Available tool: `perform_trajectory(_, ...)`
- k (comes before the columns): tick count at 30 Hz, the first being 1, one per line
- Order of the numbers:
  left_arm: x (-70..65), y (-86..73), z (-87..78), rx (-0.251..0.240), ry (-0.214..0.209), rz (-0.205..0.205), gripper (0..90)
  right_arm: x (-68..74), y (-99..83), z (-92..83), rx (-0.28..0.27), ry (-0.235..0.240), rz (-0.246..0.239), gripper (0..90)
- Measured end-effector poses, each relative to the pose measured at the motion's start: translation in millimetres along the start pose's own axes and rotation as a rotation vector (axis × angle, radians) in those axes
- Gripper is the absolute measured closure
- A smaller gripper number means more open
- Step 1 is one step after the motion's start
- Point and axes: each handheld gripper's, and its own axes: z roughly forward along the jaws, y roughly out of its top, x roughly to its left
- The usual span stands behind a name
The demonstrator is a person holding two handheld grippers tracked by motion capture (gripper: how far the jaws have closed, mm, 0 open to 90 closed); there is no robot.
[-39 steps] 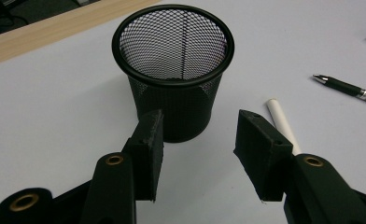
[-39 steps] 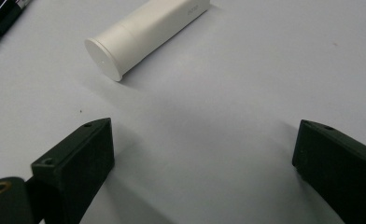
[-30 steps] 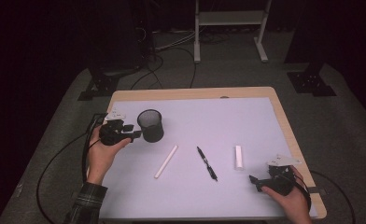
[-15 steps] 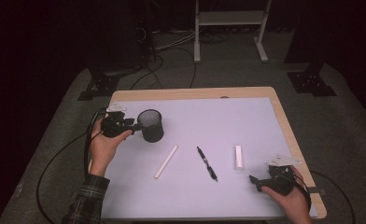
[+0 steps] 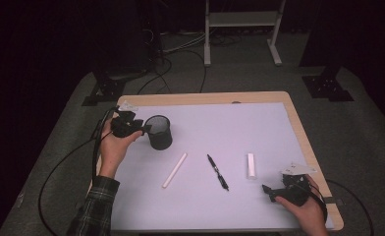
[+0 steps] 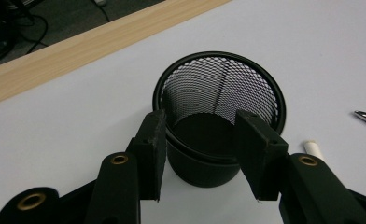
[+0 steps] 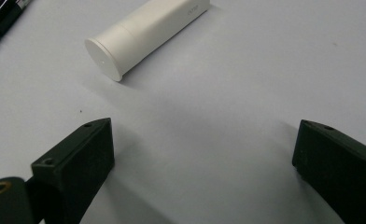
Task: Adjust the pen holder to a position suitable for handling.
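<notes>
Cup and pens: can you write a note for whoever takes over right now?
Left gripper: at the near side of the mesh cup, one jaw on each side of it; whether the pads press on it I can't tell.
Right gripper: open, holding nothing, low over the table near the white tube.
Things: the cup stands upright and empty. The white stick, pen and tube lie flat on the table, apart from each other.
Done: nothing is in the cup yet.
Left: probably to put the three loose things into the cup.
</notes>
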Motion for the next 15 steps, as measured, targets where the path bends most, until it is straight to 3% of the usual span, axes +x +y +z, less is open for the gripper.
perform_trajectory(15,11.0,10.4,18.2,0.025,0.036,0.006,54.5,-0.1,0.0,0.0,0.000,0.001,0.000,4.5)
